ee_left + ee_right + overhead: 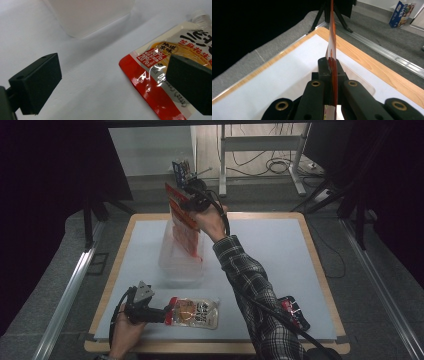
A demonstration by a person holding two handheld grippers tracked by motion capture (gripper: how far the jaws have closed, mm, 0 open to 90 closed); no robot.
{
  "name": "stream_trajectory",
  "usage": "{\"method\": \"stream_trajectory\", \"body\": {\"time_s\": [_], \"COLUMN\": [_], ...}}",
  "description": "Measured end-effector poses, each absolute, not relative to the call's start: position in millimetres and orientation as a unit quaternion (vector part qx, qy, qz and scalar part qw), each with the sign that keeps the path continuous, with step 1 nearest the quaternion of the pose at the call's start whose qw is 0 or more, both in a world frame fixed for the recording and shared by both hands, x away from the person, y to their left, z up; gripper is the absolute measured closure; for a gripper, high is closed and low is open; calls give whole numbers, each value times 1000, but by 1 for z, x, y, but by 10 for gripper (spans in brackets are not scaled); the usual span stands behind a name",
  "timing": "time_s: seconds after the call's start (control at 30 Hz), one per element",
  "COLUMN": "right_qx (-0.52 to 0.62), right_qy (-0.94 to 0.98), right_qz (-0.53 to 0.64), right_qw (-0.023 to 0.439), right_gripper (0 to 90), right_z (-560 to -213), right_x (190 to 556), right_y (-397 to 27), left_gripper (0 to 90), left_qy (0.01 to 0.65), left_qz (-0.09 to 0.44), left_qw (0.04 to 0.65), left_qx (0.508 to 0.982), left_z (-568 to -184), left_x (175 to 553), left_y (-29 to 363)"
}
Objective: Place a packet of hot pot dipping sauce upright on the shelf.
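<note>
Right gripper (pixel 186 204) clamped on a flat red packet (pixel 184 222), held edge-up, long axis near vertical, lower end inside the clear plastic bin (pixel 172 265) mid-table. Left gripper (pixel 169 314) jaws wide apart, straddling the red end of a glossy spouted pouch (pixel 195 313) lying flat, spout pointing right. A dark packet (pixel 294 312) lies near the table's (pixel 270 250) right front edge, well apart.

Right tool (pixel 331 65) clamped, left tool (pixel 110 82) agape

Glossy foil pouch (pixel 160 82), translucent plastic bin (pixel 181 257)
</note>
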State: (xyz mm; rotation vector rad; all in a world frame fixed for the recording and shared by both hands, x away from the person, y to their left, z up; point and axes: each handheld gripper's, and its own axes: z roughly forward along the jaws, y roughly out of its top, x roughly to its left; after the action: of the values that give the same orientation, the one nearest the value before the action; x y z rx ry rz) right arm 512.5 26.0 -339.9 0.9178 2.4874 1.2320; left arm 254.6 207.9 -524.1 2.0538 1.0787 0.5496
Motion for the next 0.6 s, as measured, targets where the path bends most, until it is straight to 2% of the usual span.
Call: {"method": "stream_trajectory", "body": {"time_s": [0.33,0.6], "right_qx": [326,332], "right_qy": [848,852], "right_qz": [401,378], "right_qw": [116,141], "right_gripper": [887,862], "right_z": [-361,-368], "right_x": [520,531], "right_y": [18,7], "left_gripper": [5,5], "left_qy": [418,418], "left_qz": [214,213], "left_qw": [366,365], "left_qx": [803,804], "left_z": [-524,-525], "left_x": [255,255], "left_y": [207,206]}}
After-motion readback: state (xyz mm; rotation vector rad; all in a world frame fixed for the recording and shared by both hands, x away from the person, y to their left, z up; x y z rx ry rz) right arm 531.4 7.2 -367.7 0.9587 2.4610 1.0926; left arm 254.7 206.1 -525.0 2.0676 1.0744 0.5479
